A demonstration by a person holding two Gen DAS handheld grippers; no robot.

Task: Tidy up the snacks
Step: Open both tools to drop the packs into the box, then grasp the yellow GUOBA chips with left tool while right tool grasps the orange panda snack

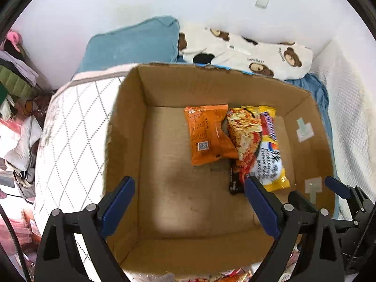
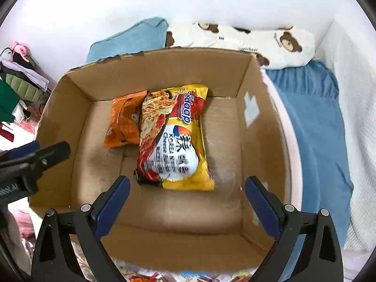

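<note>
Two snack packets are lying inside the open brown cardboard box [image 2: 77,164]: a yellow instant noodle packet [image 2: 175,138] overlapping the edge of an orange foil snack packet [image 2: 123,122] on its left. Both the left gripper [image 1: 189,203] and right gripper [image 2: 186,205] are hovering above the box floor, jaws spread wide, gripping nothing

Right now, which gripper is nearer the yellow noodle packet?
Right. The right gripper hangs open just above the yellow noodle packet; the left gripper hovers open beside it, over bare box floor.
</note>
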